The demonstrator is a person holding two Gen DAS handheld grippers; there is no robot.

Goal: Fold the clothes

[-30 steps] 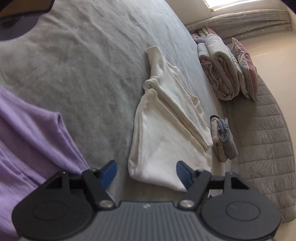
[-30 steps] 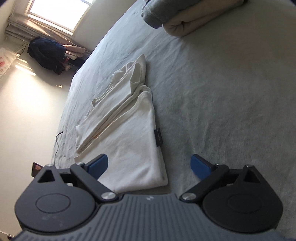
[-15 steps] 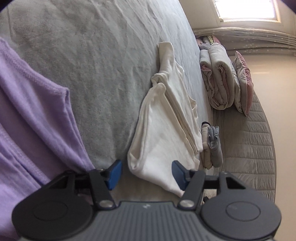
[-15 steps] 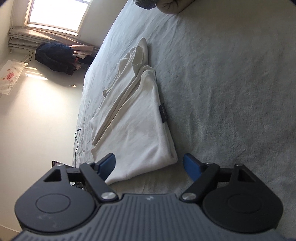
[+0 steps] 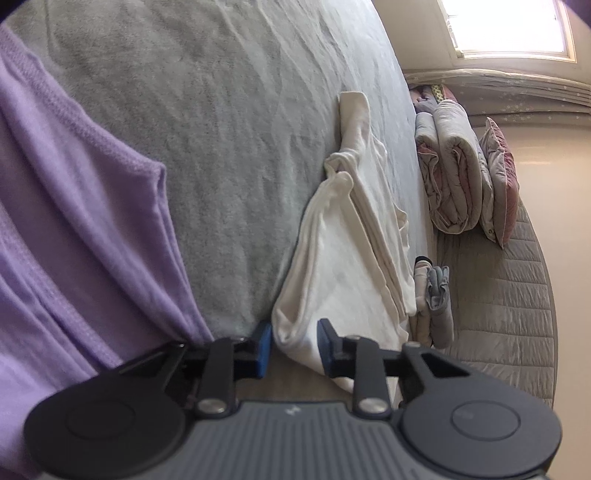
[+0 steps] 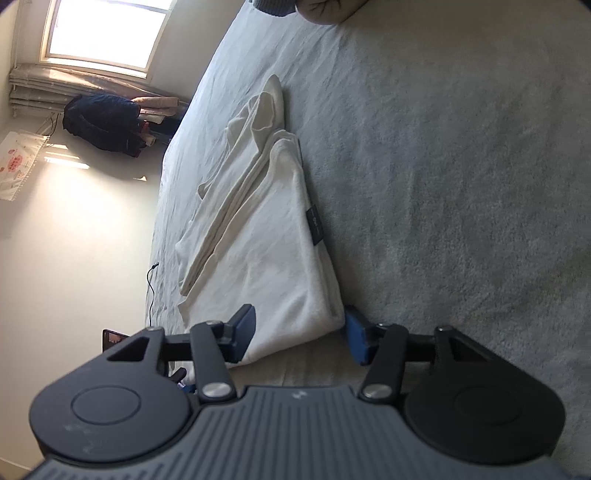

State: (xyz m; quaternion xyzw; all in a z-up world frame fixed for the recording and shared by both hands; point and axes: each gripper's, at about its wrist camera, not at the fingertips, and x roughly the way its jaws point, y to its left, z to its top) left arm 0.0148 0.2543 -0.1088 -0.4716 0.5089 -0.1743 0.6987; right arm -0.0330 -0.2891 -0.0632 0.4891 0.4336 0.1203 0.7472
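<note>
A white garment, folded lengthwise into a long strip, lies on the grey bed. My left gripper has its blue pads pressed against both sides of the garment's near corner and is shut on it. In the right wrist view the same white garment shows a small dark label on its right edge. My right gripper straddles the other near corner with its pads wider apart, and the cloth lies flat and unpinched between them.
A purple garment lies on the bed at the left. A small folded grey piece and rolled quilts sit to the right of the white garment. More bedding lies at the far end.
Both grippers moved forward and down to the garment's near edge. The left jaws narrowed onto its corner; the right jaws narrowed partway around the other corner.
</note>
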